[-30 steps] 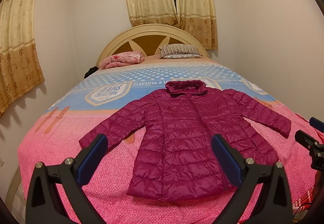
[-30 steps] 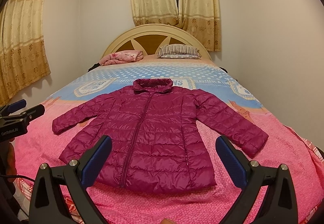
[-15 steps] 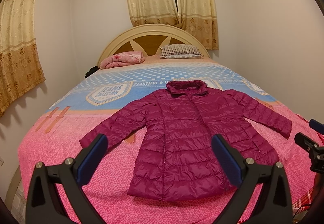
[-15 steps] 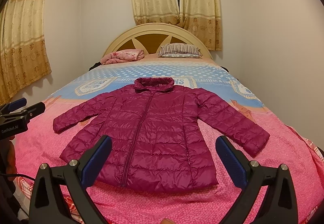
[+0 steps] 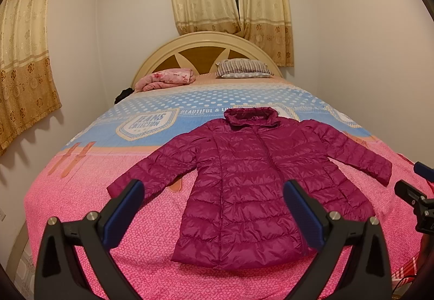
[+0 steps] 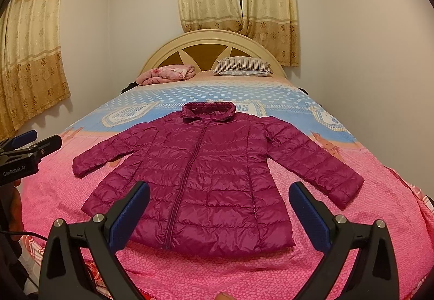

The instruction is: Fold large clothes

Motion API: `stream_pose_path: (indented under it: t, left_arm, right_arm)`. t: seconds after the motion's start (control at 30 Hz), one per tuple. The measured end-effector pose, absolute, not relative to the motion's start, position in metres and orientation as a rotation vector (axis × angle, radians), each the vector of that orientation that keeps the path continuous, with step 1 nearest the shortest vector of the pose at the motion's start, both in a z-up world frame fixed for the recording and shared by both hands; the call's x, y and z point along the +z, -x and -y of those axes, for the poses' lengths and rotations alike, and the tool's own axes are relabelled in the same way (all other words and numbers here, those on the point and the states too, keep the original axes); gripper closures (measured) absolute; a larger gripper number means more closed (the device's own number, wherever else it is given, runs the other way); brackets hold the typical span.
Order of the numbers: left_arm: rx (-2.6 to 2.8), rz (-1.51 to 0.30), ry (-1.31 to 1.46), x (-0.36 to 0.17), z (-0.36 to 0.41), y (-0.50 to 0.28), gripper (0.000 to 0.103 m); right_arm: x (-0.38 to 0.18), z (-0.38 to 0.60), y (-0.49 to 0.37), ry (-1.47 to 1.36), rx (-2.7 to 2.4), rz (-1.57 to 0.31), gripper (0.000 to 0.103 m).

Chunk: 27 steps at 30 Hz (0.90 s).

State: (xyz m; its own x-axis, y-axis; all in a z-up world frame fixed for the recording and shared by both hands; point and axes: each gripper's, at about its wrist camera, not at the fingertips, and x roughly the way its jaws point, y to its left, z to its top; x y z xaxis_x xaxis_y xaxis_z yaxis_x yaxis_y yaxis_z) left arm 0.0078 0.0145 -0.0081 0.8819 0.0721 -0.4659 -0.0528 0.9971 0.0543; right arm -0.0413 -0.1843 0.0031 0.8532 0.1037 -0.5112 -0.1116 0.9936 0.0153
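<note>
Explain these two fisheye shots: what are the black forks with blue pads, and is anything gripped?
There is no robot arm here. A person holds a two-finger gripper in each hand, and each gripper carries a fisheye camera looking forward along its fingers.

In the left wrist view, the black forks with blue pads are the left gripper. In the right wrist view, they are the right gripper. Both are open, hold nothing, and touch no cloth.

On the bed lies a magenta puffer jacket, front up, zipped, sleeves spread out. Nothing is folded yet. At the headboard are a striped pillow and a folded pink blanket.

Each camera also catches the other gripper at the edge of its picture.
</note>
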Motion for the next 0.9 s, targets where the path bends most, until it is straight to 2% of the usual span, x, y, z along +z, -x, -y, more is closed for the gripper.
stream_pose_path:
  t: [0.57, 0.9]
  left_arm:
    - [0.044, -0.513, -0.005, -0.018, -0.015, -0.027, 0.000]
    - [-0.034, -0.548, 0.008, -0.033, 0.011, -0.073, 0.000]
  right_arm:
    - [-0.016, 0.198, 0.023, -0.003, 0.126, -0.570, 0.001]
    - [-0.085, 0.341, -0.049, -0.265, -0.119, -0.732, 0.001]
